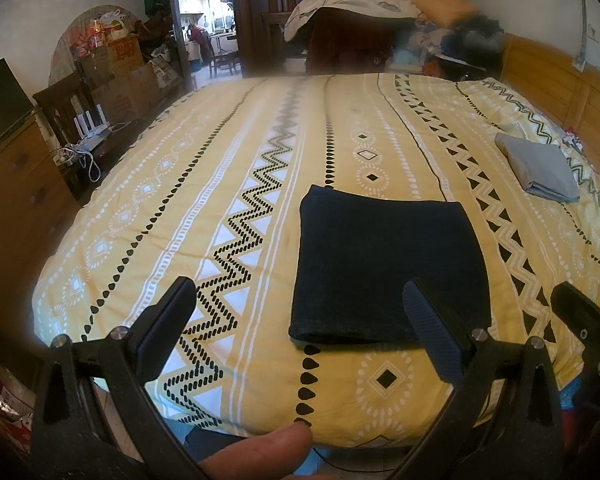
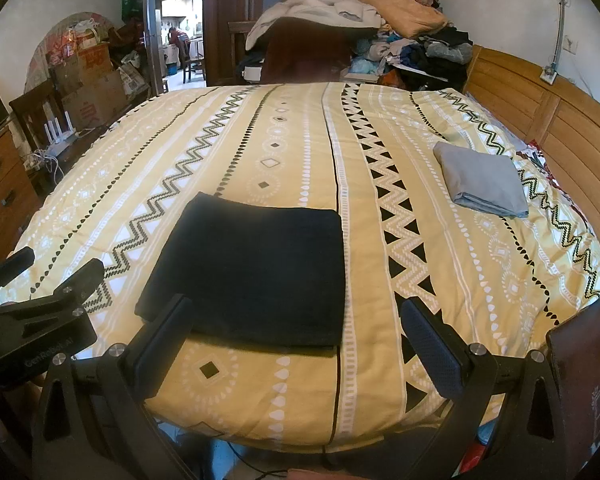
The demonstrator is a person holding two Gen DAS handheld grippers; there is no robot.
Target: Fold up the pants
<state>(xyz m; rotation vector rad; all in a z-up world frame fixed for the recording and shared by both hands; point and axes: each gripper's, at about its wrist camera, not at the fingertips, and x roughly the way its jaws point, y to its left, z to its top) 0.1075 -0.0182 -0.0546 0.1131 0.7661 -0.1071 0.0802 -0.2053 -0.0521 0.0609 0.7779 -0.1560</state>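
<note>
We see pants (image 1: 384,268) folded into flat square on bed (image 1: 220,200), near its front edge; left gripper (image 1: 300,328) and right gripper (image 2: 296,340) jaws wide, empty; we risk snagging top layer, undoing fold.

"GenRobot.AI" in pale letters on the left tool (image 2: 24,276) body

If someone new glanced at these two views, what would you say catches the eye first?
The dark folded pants lie as a neat rectangle near the bed's front edge, on the yellow patterned bedspread. A folded grey garment sits apart, towards the wooden headboard. Both the left gripper and right gripper hover open, holding nothing.
</note>
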